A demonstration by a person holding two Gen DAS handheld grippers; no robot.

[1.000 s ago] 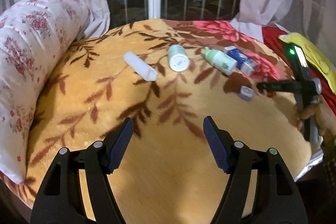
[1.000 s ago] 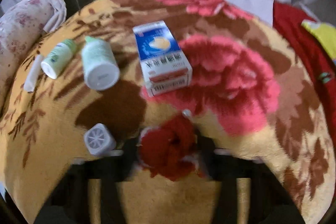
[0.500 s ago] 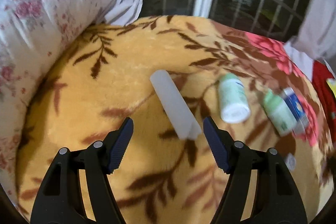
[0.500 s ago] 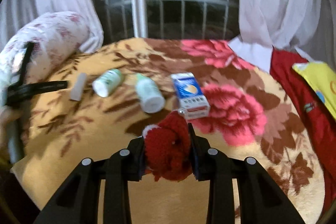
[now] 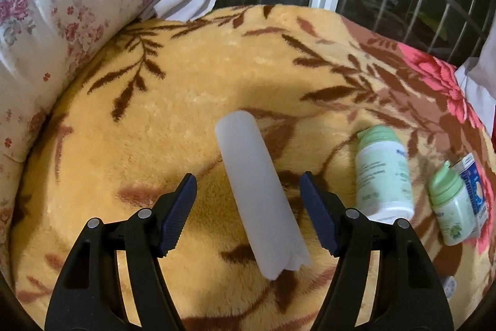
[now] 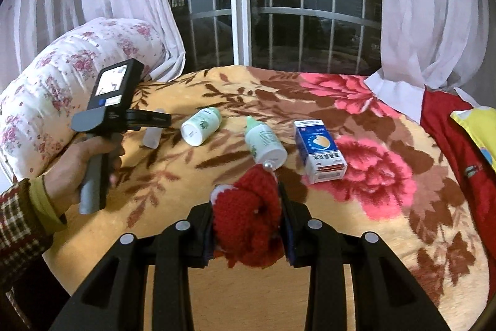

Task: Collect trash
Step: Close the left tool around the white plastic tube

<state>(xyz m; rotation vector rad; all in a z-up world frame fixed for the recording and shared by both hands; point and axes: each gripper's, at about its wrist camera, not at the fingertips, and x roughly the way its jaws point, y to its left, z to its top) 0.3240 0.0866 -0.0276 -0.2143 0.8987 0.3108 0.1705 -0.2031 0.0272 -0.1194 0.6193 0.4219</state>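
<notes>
The left gripper [image 5: 248,203] is set over the white tube [image 5: 259,194] on the blanket [image 5: 173,101]; to grip well, lower further and close across the tube's middle, square to its length; its jaws have just been closing, now half apart, pads clear of the tube on both sides; the tube lies between them, running from 12 to 5 o'clock; the right gripper [image 6: 246,225] clamps a red knitted item [image 6: 246,219].

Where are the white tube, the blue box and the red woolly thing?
white tube [image 5: 260,194], left wrist view, middle of its body.
blue box [image 6: 319,154], right wrist view, its top face.
red woolly thing [image 6: 248,219], right wrist view, its knitted middle.
</notes>
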